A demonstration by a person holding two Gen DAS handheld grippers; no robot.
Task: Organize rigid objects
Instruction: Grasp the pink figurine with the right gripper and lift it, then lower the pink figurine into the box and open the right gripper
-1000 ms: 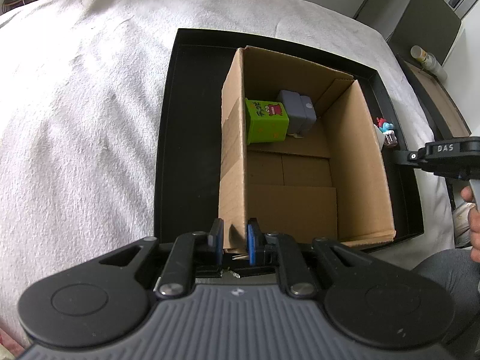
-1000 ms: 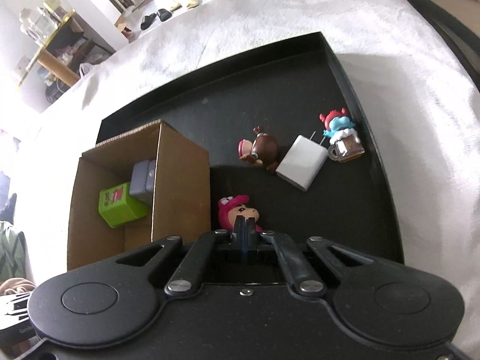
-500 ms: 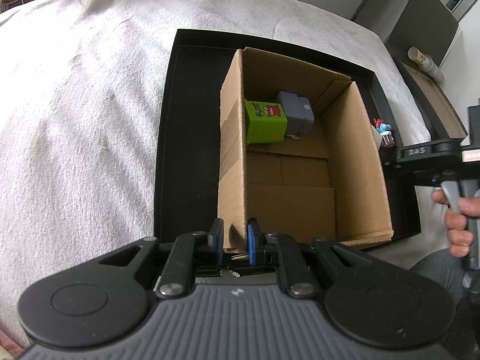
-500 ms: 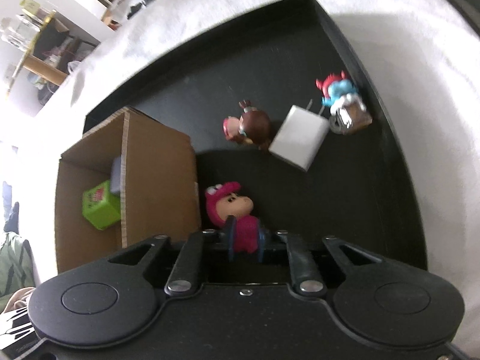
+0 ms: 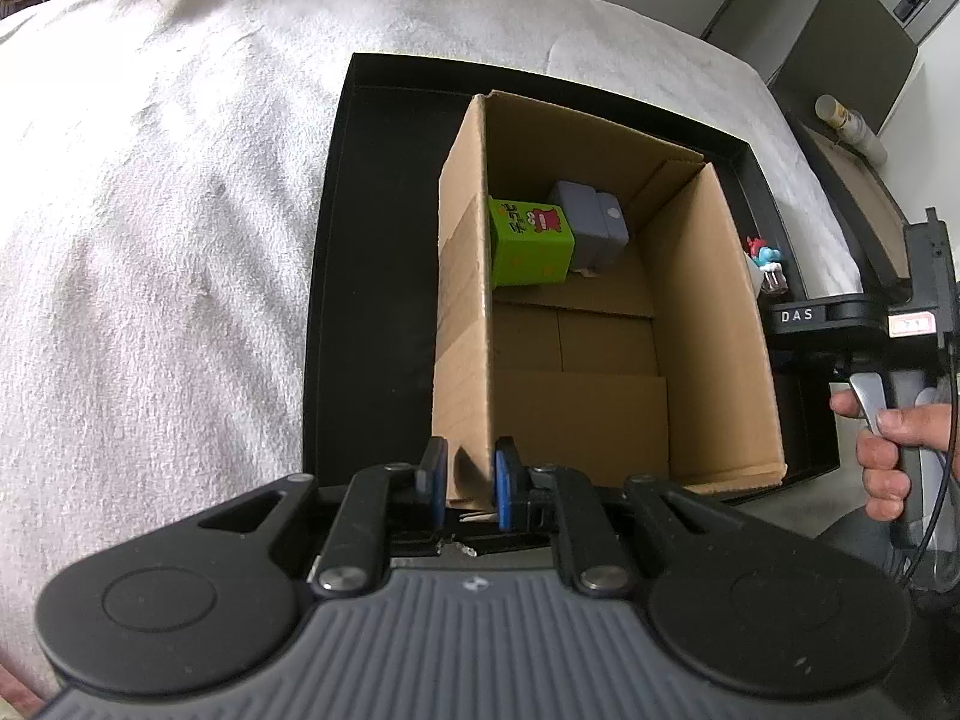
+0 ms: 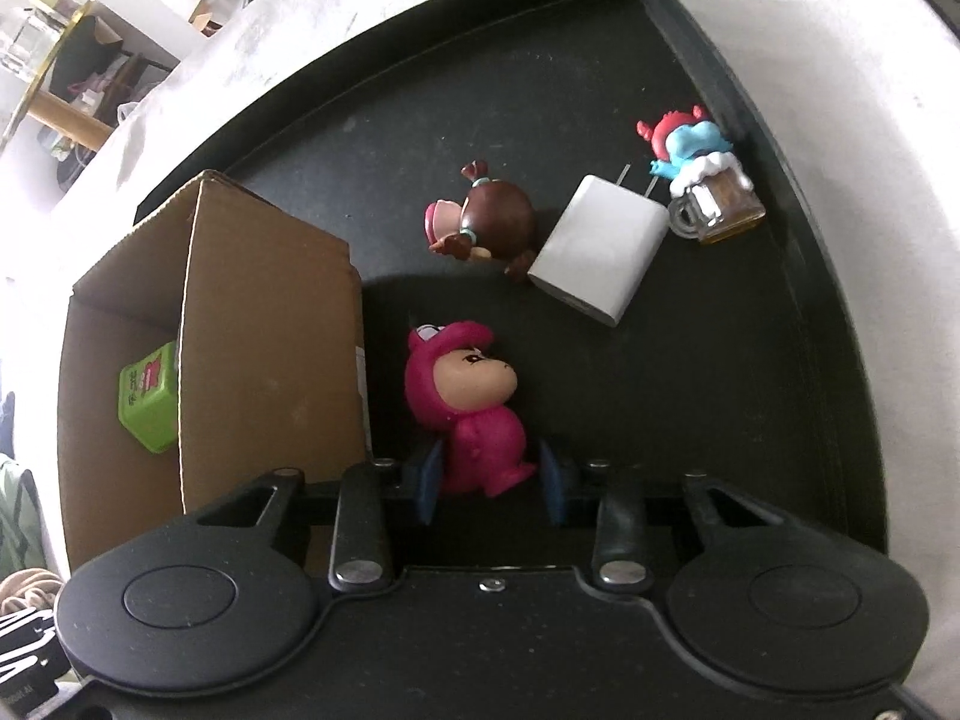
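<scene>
Since a second ago the right gripper [image 6: 489, 480] has been lowered over the pink figure [image 6: 465, 405], and its jaws have just been opening: then they were shut above the figure, and now the figure's lower body is seen between the blue pads [image 6: 427, 480], with a gap showing at the right pad, so nothing is gripped. The left gripper [image 5: 471, 483] has not been shifted; it is clenched on the box [image 5: 708, 312] wall at the box's near left corner.

The tray [image 5: 336, 240] is laid on a white cloth [image 5: 150, 240]. The box is stood in the tray's left half, open at the top. Inside it, at the far left corner, a green cube [image 5: 531, 243] and a grey block [image 5: 591, 222] are placed side by side, touching.

On the tray floor just right of the box, near the near edge, the pink figure is stood upright. Farther back, a brown figure [image 6: 495, 219] is laid on its side, touching a white charger [image 6: 600, 249] with its prongs pointed away. At the tray's right edge, just beside the charger's prongs, a blue figure [image 6: 690, 147] on a beer mug [image 6: 720, 207] is seen. A hand [image 5: 894, 450] is seen on the right gripper's trigger in the left wrist view.
</scene>
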